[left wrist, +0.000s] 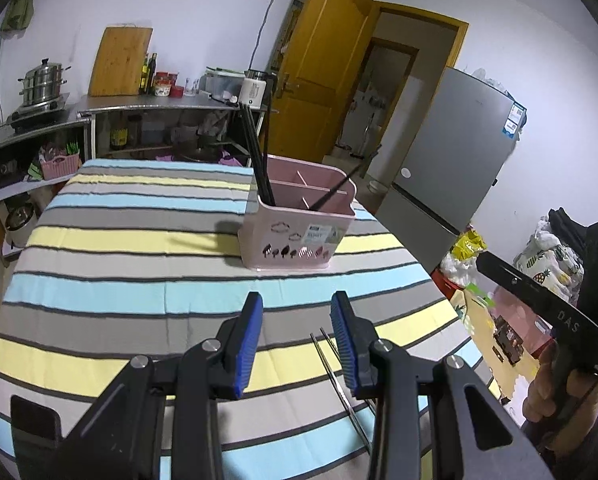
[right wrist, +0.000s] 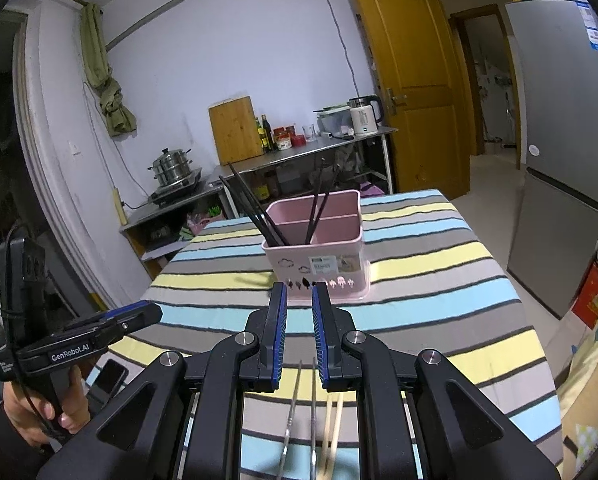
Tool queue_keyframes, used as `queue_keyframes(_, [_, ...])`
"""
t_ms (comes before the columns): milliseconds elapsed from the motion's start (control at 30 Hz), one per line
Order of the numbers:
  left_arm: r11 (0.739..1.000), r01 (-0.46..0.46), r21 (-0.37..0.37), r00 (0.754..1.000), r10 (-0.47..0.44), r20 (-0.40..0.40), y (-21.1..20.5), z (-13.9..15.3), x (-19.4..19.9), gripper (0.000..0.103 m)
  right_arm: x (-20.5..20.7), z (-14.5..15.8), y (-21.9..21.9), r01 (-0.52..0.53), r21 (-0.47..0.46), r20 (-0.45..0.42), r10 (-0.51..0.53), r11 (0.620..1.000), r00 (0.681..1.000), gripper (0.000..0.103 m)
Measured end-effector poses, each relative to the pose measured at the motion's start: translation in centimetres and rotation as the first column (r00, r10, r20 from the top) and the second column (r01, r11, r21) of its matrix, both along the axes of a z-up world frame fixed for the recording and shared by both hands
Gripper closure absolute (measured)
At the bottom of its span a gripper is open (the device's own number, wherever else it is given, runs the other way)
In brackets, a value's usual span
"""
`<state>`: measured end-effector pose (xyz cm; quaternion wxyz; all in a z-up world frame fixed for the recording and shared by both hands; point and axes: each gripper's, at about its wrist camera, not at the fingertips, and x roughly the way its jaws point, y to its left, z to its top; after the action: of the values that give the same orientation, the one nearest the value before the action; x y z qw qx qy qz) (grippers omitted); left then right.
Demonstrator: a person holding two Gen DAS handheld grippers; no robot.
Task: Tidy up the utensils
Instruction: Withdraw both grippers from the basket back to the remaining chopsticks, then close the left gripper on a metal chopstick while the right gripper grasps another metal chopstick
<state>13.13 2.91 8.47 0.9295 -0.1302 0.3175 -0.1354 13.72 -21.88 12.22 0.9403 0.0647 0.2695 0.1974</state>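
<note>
Two hand-held grippers hung over a table covered with a striped cloth (left wrist: 119, 240) in blue, yellow and grey. The left gripper (left wrist: 297, 340) had its blue pads apart with a clear gap, and nothing was between them; only the cloth showed through the gap. The right gripper (right wrist: 299, 334) had its pads much closer, with only a narrow gap, and they held nothing as well. Toward the far side of the table stood a pink utensil holder (right wrist: 317, 256) with inner dividers, upright on the cloth. Several black chopsticks (right wrist: 255, 210) were standing in it and leaned outward, some in the left compartment and some near the middle one. On the cloth close to the camera, below the right gripper, lay two metal chopsticks (right wrist: 293, 408) and, just beside them on the right, a pair of light wooden chopsticks (right wrist: 335, 428), all pointing roughly toward the holder. In the left wrist view the metal pair lay just beside the right finger of the left gripper. A person's hand (right wrist: 59, 408) gripped the handle of the left gripper.
</note>
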Motion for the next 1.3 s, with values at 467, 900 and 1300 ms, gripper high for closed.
queue_keyframes(467, [0.999, 0.039, -0.003, 0.992, -0.039, -0.119, -3.0, -4.8, 1.4, 0.066, 0.9, -2.8, -0.9, 0.008, -0.005, -0.06, -0.008, 1.0, 0.998, 0.09])
queue_keyframes(900, [0.996, 0.092, -0.009, 0.96, -0.091, -0.266, -7.3, -10.2, 3.7, 0.067, 2.0, -5.0, -2.4, 0.03, 0.003, -0.111, -0.03, 1.0, 0.993, 0.09])
queue_keyframes(1300, [0.992, 0.092, 0.085, 0.946, -0.06, -0.318, -9.6, -12.2, 4.7, 0.084, 2.5, -6.2, -3.4, 0.05, 0.019, -0.138, -0.047, 0.999, 0.989, 0.09])
